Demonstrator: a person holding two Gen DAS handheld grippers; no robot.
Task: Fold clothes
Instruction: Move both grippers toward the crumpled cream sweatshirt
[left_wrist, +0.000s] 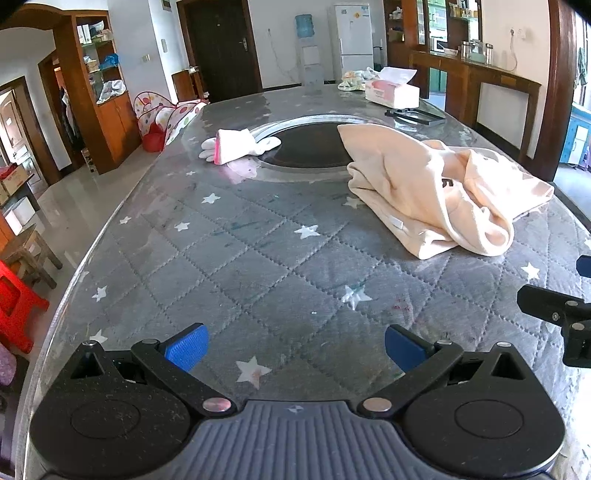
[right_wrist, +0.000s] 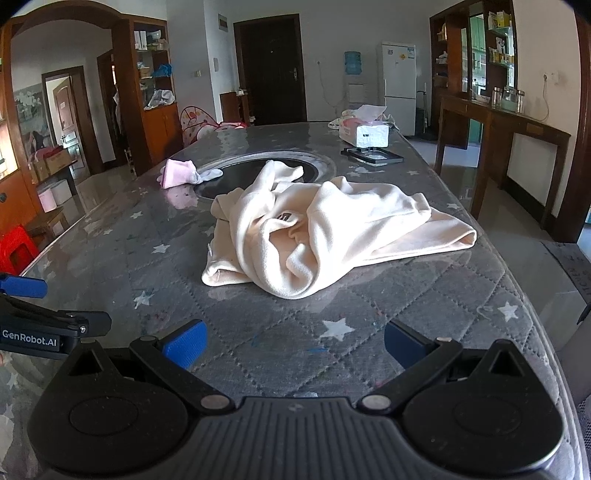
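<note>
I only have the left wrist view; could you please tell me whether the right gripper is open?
Observer: Yes, the right gripper is open, with nothing between its fingers.
Operator: Is it touching the cream garment?
Observer: No. The cream garment lies crumpled ahead of it, with bare quilted table cover between them.
Operator: Is anything printed on the garment?
Observer: A small dark print faces this camera among the folds, too creased to read.
</note>
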